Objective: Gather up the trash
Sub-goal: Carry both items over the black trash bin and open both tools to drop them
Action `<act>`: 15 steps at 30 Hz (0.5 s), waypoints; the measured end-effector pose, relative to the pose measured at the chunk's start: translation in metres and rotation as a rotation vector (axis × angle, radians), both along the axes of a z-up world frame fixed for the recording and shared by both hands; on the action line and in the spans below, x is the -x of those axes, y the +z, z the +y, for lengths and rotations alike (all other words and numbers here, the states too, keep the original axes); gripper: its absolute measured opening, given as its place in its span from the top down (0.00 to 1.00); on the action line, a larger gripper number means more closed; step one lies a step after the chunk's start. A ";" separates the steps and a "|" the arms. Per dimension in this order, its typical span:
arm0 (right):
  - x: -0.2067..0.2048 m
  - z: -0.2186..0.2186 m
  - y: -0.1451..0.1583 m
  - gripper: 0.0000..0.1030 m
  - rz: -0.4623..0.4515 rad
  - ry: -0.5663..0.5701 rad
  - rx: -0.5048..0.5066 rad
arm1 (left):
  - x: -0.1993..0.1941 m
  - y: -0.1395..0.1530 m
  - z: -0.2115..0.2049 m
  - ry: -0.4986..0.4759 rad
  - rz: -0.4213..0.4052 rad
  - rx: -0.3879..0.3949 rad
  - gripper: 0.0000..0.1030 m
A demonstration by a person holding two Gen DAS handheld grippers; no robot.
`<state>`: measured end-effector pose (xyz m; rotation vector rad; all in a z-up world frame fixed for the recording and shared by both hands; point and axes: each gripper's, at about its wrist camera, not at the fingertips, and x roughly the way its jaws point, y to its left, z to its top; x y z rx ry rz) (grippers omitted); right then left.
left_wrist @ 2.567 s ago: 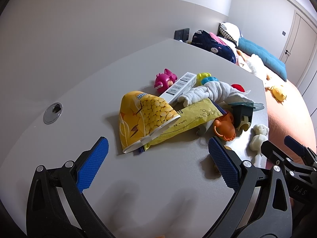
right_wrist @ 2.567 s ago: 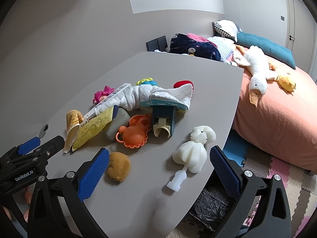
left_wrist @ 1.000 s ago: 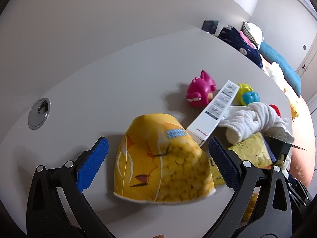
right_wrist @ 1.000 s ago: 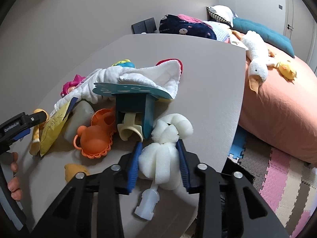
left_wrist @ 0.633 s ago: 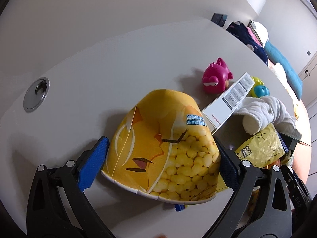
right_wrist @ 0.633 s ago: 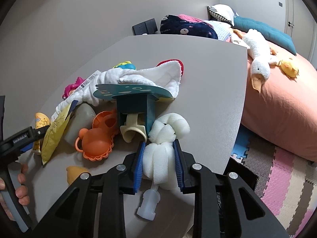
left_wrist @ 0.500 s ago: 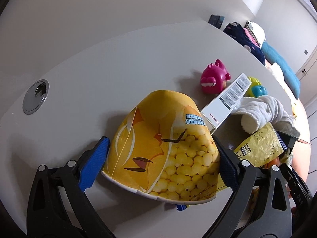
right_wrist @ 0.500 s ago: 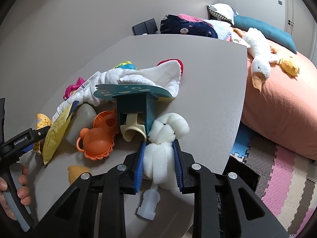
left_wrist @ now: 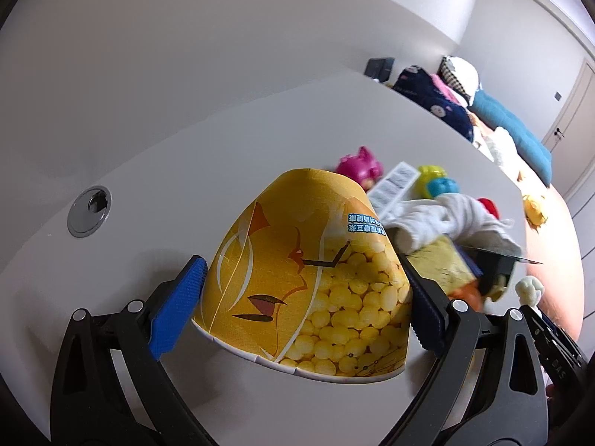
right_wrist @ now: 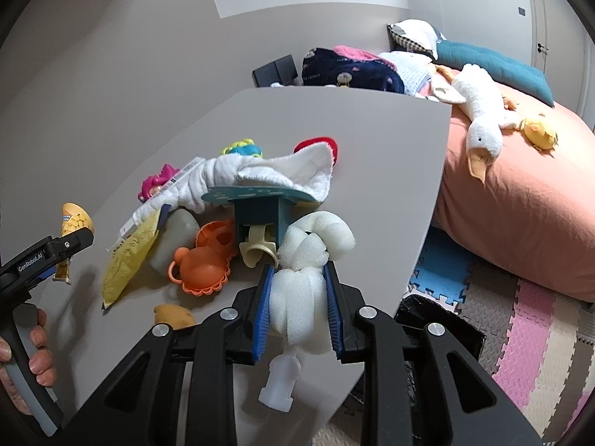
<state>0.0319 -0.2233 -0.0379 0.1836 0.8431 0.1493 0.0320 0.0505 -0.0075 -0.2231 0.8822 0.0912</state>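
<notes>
The left gripper (left_wrist: 303,304) clasped a crushed yellow paper cup (left_wrist: 308,271), glossy and printed with corn kernels, its ribbed blue pads pressed to either flank. The cup was a squashed cone, wide rolled rim toward the camera and narrow base pointing away toward the pile; it appeared lifted clear of the grey table (left_wrist: 230,141), though the fisheye made that hard to judge. The right gripper (right_wrist: 297,308) was closed on a white foam lump (right_wrist: 301,278), soft, porous and knotted into lobes, with a white plastic nozzle (right_wrist: 280,383) hanging from its near end, so its long axis ran roughly along the fingers. It sat near the table's right edge, beside the pink and grey floor mats (right_wrist: 520,334) and a black bag (right_wrist: 438,319) below. Just beyond the foam lay an orange scalloped plastic toy (right_wrist: 202,264), a teal cardboard piece (right_wrist: 256,208) and a white terry towel (right_wrist: 267,174); a flat yellow snack packet (right_wrist: 130,256) lay to the left. The far half of the tabletop was bare.
</notes>
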 end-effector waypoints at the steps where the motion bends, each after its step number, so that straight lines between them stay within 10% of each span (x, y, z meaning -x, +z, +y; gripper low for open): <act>1: 0.003 -0.002 0.003 0.73 -0.005 -0.003 -0.003 | 0.000 0.003 -0.005 -0.008 -0.006 -0.002 0.09; 15: 0.031 -0.051 0.026 0.73 -0.046 -0.063 -0.001 | -0.004 0.026 -0.083 -0.146 -0.065 -0.012 0.09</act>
